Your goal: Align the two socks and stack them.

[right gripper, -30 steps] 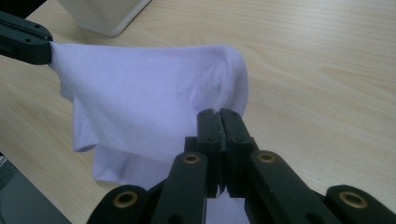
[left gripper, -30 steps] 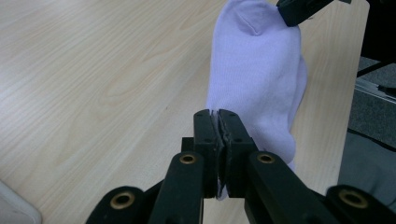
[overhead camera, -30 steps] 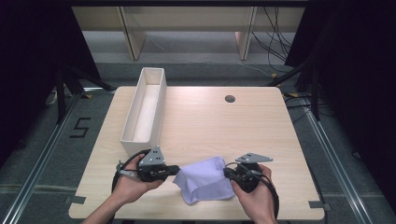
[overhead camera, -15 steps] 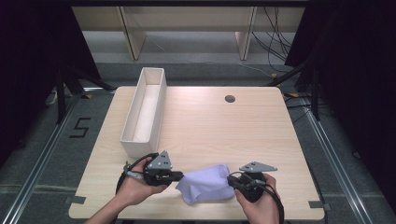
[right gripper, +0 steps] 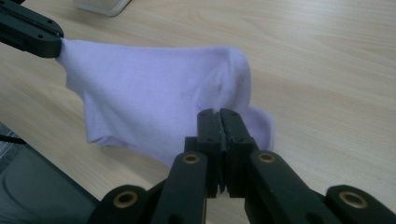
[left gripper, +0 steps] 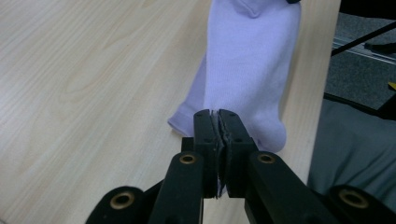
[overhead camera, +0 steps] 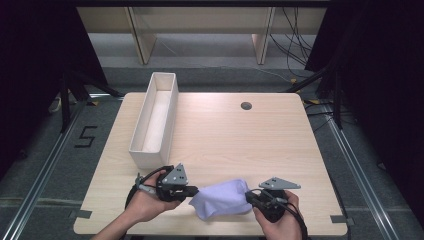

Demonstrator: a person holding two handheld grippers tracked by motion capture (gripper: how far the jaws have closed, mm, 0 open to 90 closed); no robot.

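Clearly a pale lilac sock (overhead camera: 222, 198), soft and creased, hangs stretched between left gripper (overhead camera: 191, 190) and right gripper (overhead camera: 248, 196), both clamped on it.

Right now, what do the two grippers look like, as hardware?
Both are black. The left gripper and right gripper each carry a grey three-cornered plate on top and trail a black cable. Up close, the jaws are blocky, with brass-coloured pivot rings. No sleeves show on the forearms.

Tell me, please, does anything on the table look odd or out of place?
Nothing stands out. The lilac sock is pinched between the left gripper and the right gripper near the table's front edge; the white bin stands upright.
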